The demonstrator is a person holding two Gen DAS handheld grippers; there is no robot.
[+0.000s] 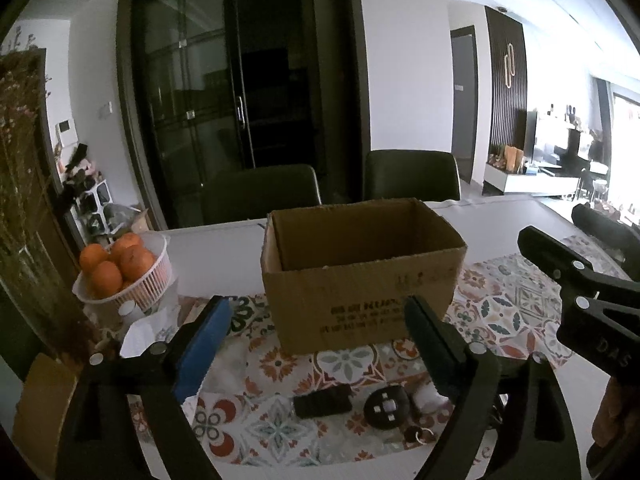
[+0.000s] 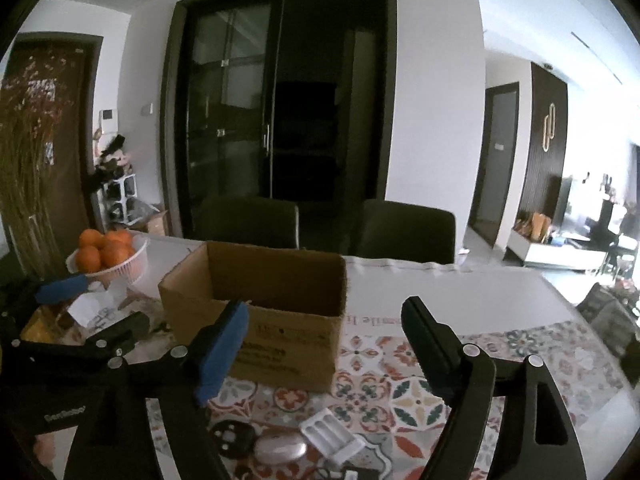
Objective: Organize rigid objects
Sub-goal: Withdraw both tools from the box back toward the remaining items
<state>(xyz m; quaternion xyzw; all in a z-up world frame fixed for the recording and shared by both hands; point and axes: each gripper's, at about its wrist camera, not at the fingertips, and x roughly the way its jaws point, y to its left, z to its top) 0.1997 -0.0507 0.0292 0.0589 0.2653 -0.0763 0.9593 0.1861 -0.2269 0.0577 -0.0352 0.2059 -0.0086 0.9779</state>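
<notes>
Before the open cardboard box (image 1: 362,270), both grippers hover, jaws wide apart, holding nothing.

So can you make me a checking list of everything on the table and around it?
Surface: white table with a patterned tile mat on top.
Job's things: open cardboard box; near it lie a black rectangular remote, a round black remote, a silver oval mouse and a white battery tray.
Clutter: white basket of oranges, dried flowers, white paper.
Grippers: left gripper open, holding nothing; right gripper open, holding nothing.
Cables: nothing seen.
Surroundings: two dark chairs, dark glass doors, bright living room beyond.
</notes>
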